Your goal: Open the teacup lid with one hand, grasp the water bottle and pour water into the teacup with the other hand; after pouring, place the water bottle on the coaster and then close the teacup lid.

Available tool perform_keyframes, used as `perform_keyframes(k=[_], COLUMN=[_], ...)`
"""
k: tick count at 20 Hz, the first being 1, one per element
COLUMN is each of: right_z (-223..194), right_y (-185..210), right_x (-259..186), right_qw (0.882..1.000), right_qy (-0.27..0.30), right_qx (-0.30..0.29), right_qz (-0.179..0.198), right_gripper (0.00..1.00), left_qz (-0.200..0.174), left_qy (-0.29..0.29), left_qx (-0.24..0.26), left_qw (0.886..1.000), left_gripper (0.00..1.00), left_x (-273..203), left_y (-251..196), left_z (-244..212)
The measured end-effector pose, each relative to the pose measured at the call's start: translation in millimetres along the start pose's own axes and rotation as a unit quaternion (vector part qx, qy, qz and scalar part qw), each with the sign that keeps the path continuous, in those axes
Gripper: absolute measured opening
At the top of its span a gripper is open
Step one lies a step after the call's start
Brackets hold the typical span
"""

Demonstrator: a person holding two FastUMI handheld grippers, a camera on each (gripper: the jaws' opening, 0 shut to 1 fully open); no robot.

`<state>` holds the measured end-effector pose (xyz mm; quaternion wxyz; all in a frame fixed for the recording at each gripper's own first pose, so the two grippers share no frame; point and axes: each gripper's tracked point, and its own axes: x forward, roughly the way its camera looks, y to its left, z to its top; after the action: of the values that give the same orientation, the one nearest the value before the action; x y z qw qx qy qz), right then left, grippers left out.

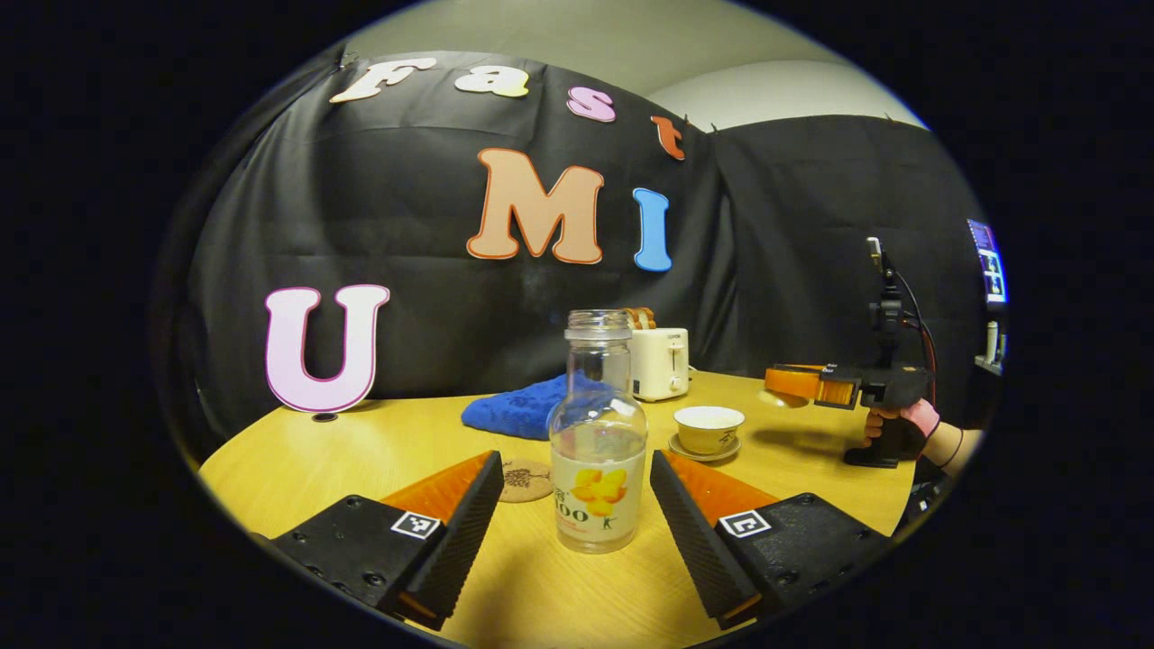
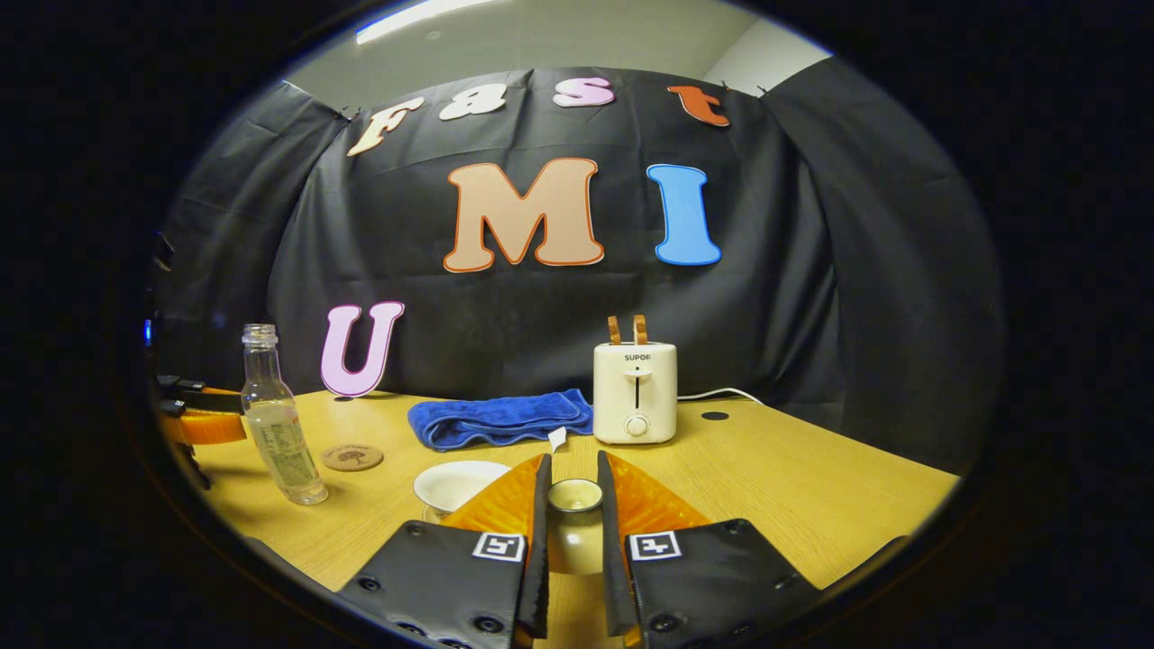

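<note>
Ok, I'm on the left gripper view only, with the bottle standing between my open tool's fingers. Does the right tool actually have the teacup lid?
Observer: Yes. In the right gripper view the right tool is shut on the lid, with a finger pressing on each side.
Operator: And what's to the right of the toaster? The far tool blocks that for me.
Observer: A white cable runs from the toaster along the table toward the booth wall, with a small dark hole in the tabletop just in front of it.
</note>
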<state>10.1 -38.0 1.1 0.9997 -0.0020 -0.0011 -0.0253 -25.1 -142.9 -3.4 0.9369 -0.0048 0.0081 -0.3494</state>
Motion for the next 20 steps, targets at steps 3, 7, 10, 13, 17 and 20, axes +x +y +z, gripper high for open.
perform_keyframes(k=[3,7,10,13,17,20], right_z=[1.0,1.8,2.4,3.0,3.5,3.5], right_y=[-7.9,-17.1,-27.0,-39.6,-54.6,-58.4], right_x=[-3.7,-8.8,-12.3,-16.5,-21.1,-22.5], right_qw=[1.0,1.0,1.0,0.999,0.999,0.998], right_qy=[0.0,-0.001,-0.002,-0.002,-0.003,-0.003], right_qx=[-0.001,-0.001,-0.001,-0.002,-0.002,-0.002], right_qz=[-0.014,-0.023,-0.031,-0.041,-0.054,-0.058], right_gripper=[0.28,0.28,0.28,0.28,0.28,0.28], left_qz=[0.012,0.047,0.062,0.076,0.093,0.107], left_qy=[0.016,0.048,0.065,0.071,0.072,0.069], left_qx=[0.003,0.002,-0.002,-0.004,-0.004,-0.004], left_qw=[1.0,0.998,0.996,0.995,0.993,0.992], left_gripper=[0.96,0.96,0.96,0.96,0.96,0.94], left_x=[11.7,24.1,33.2,40.5,49.7,56.4], left_y=[-1.1,4.5,3.3,4.2,4.3,5.9], left_z=[-4.9,-14.7,-19.4,-20.4,-21.0,-19.3])
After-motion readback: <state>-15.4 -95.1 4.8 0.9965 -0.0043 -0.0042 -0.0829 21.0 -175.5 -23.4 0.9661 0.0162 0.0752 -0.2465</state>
